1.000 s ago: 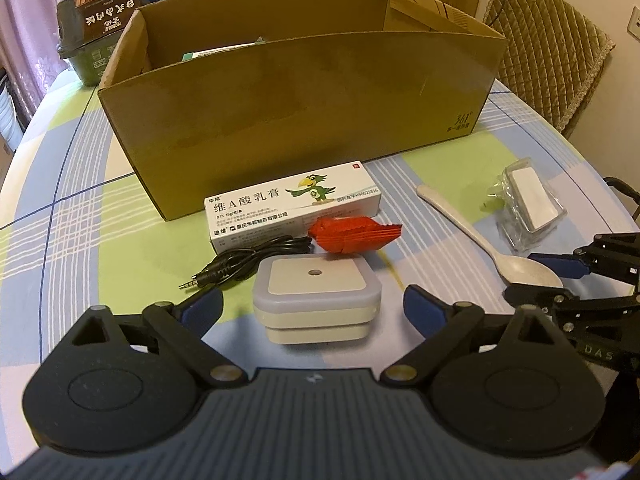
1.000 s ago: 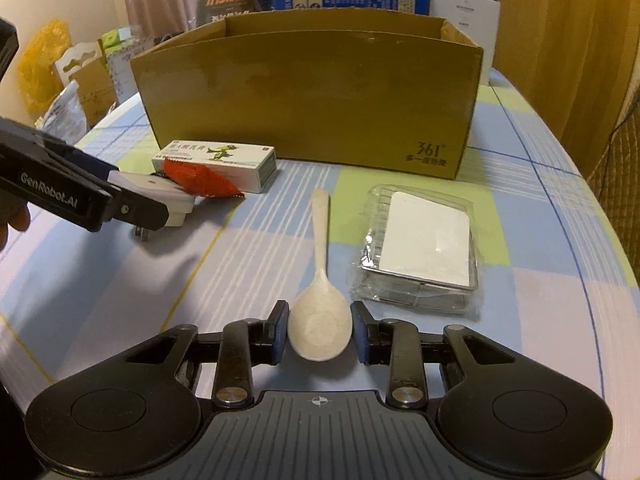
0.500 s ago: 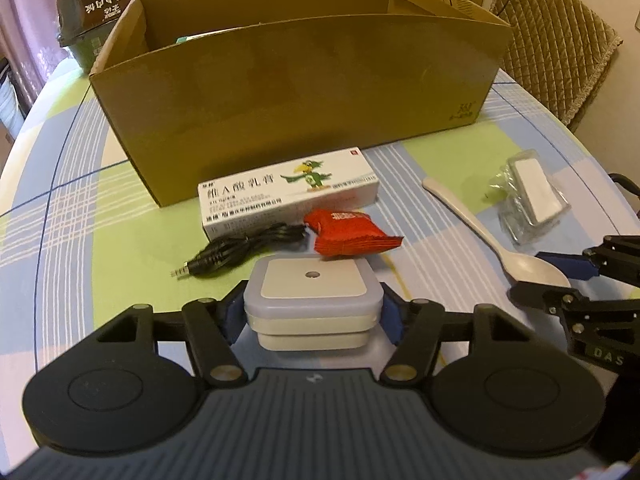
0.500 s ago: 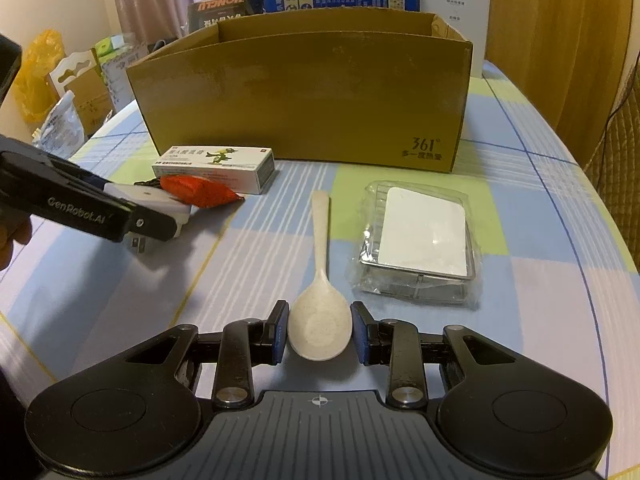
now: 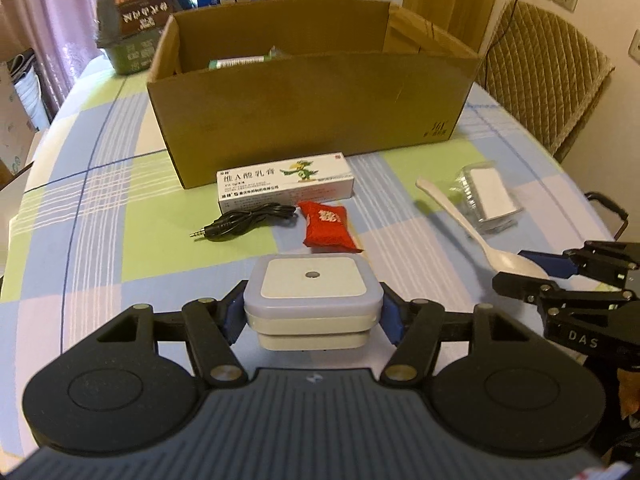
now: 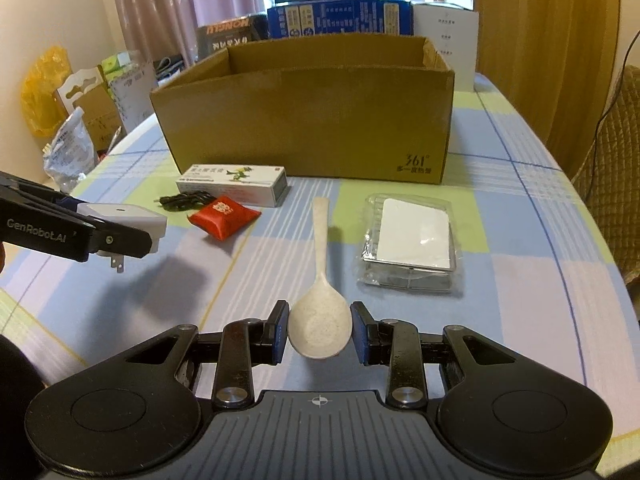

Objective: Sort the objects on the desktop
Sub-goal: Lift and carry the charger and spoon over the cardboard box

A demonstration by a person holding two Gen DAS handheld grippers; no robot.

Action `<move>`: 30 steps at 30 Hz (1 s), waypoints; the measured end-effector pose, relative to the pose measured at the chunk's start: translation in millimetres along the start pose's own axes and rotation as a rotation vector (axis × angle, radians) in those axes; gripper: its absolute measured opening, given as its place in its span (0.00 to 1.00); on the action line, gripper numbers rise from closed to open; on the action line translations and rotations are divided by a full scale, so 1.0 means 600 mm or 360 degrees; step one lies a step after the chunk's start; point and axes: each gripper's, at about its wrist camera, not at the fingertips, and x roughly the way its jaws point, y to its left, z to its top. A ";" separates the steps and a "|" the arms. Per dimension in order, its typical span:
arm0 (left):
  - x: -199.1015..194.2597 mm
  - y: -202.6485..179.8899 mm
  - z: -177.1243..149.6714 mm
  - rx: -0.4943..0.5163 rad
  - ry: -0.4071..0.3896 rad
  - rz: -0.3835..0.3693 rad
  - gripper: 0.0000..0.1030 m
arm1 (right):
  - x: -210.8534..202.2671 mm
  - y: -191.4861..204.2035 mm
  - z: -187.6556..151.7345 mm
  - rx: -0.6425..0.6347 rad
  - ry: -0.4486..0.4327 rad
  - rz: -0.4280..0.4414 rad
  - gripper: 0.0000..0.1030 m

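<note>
Two grippers, both loaded: left gripper [image 5: 312, 316] clamps a white plug-in night light [image 5: 311, 302] off the tablecloth [image 5: 120, 232] (prongs showing underneath); right gripper [image 6: 319, 334] pinches the bowl of a speckled spoon [image 6: 320, 300]. Beyond lie a red packet [image 5: 327, 227], black audio cable [image 5: 244, 225] and ointment carton [image 5: 286, 179], then the open cardboard box [image 5: 312, 116].

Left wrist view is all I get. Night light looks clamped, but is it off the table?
Observer: Yes. The right wrist view shows the night light in the left gripper clear of the tablecloth, with its plug prongs hanging free underneath.
Operator: Right gripper on the spoon?
Observer: The right gripper has a pad against each side of the spoon bowl.
Operator: Anything beside it?
Observer: A clear plastic packet lies right of the spoon, apart from it.
</note>
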 end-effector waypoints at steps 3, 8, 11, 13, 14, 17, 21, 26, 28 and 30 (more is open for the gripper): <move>-0.021 -0.009 -0.001 -0.0022 -0.0039 -0.0007 0.59 | -0.016 0.003 0.000 0.0003 -0.0024 0.0000 0.29; -0.054 -0.029 -0.003 -0.0045 -0.0095 -0.0016 0.59 | -0.047 0.008 0.001 0.0007 -0.0071 -0.0003 0.29; -0.069 -0.040 -0.005 -0.0058 -0.0119 -0.0026 0.59 | -0.064 0.010 0.003 0.0007 -0.0098 -0.0005 0.29; -0.077 -0.048 -0.007 -0.0065 -0.0131 -0.0027 0.59 | -0.073 0.010 0.005 0.0008 -0.0116 -0.0006 0.29; -0.081 -0.050 -0.008 -0.0069 -0.0136 -0.0028 0.59 | -0.078 0.010 0.007 0.0010 -0.0125 -0.0006 0.29; -0.090 -0.056 -0.008 -0.0077 -0.0151 -0.0026 0.59 | -0.089 0.012 0.010 0.0010 -0.0149 -0.0008 0.29; -0.102 -0.060 -0.008 -0.0088 -0.0170 -0.0018 0.59 | -0.100 0.016 0.016 0.0007 -0.0174 -0.0002 0.29; -0.113 -0.058 -0.010 -0.0099 -0.0184 -0.0007 0.59 | -0.109 0.021 0.024 0.0002 -0.0200 0.0002 0.29; -0.117 -0.057 -0.010 -0.0099 -0.0190 0.0001 0.59 | -0.111 0.022 0.026 0.0001 -0.0205 0.0004 0.29; -0.120 -0.055 -0.009 -0.0104 -0.0194 0.0004 0.59 | -0.111 0.023 0.027 -0.0001 -0.0206 0.0006 0.29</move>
